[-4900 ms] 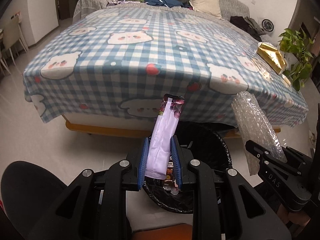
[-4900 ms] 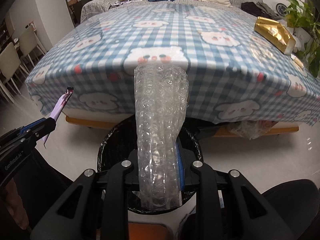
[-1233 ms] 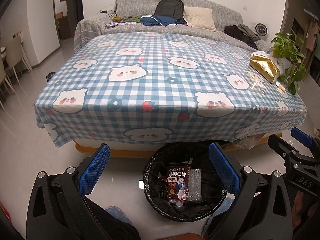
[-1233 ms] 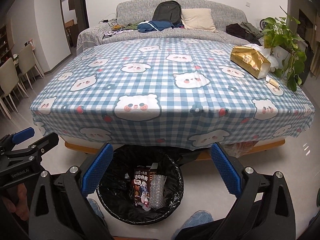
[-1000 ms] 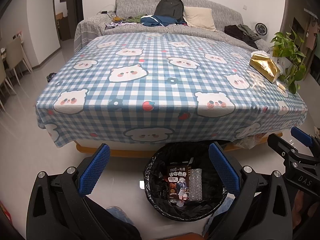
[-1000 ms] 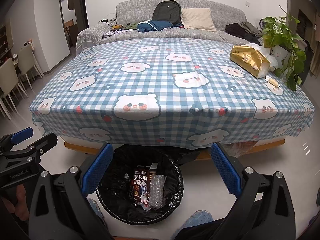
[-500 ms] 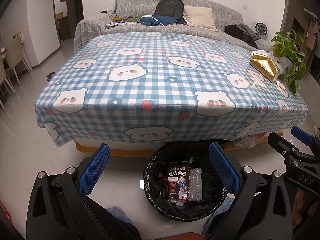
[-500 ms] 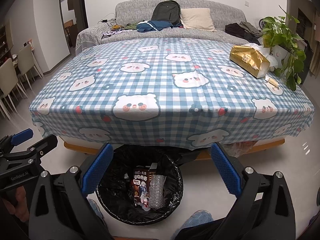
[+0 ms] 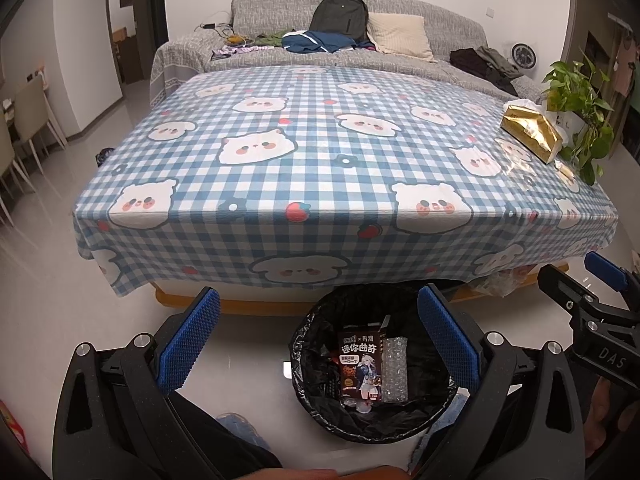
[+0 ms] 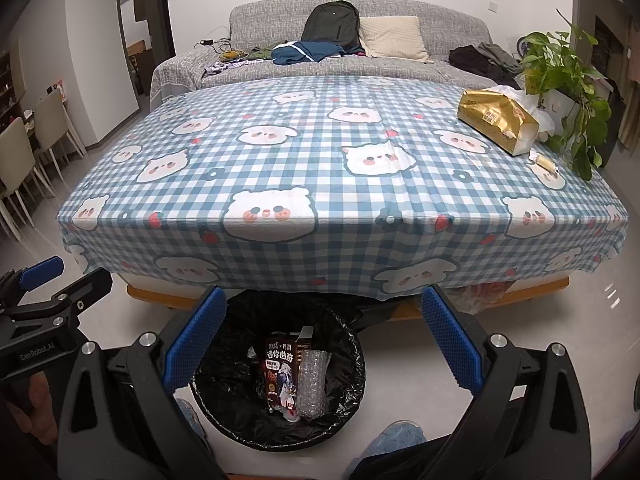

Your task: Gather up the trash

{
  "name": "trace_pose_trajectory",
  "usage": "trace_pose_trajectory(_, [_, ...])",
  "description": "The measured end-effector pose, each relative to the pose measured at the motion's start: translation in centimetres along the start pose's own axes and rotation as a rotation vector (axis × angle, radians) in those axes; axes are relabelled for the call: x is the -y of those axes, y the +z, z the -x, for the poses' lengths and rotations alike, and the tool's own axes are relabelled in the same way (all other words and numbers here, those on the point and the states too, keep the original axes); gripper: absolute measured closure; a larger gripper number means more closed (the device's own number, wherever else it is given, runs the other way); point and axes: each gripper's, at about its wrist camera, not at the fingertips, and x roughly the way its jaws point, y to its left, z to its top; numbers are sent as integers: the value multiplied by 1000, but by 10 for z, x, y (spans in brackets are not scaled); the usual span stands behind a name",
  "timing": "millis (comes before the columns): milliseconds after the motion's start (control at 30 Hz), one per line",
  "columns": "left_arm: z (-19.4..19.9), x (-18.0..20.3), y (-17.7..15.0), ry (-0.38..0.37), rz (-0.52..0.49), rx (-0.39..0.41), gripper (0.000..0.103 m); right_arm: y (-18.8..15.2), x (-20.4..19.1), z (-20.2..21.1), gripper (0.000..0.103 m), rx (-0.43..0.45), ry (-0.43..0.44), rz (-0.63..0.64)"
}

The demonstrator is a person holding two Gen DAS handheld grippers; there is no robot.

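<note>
A round bin with a black liner (image 9: 308, 364) (image 10: 224, 408) stands on the floor in front of the table. Inside it lie a dark snack packet (image 9: 358, 364) (image 10: 282, 376) and a roll of bubble wrap (image 9: 394, 368) (image 10: 312, 384). My left gripper (image 9: 318, 340) hangs wide open above the bin's left side, holding nothing. My right gripper (image 10: 320, 344) is wide open over the bin, empty too. Each gripper shows at the edge of the other's view.
The table wears a blue checked bear cloth (image 9: 320, 168) (image 10: 320, 184). A gold tissue pack (image 9: 530, 132) (image 10: 498, 120) and a small wrapper (image 10: 544, 164) lie at its right edge, by a potted plant (image 10: 568, 76). A sofa (image 10: 340, 40) stands behind, chairs (image 10: 24, 152) at left.
Earlier, the left gripper held the snack packet and the right held the bubble wrap over the bin; both now lie in it, jaws open. Over the last second nothing moved.
</note>
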Motion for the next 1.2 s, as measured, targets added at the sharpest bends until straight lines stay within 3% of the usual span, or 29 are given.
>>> trace_pose_trajectory(1200, [1,4,1,-23,-10,-1,6,0,0,-1,9,2,0,-1])
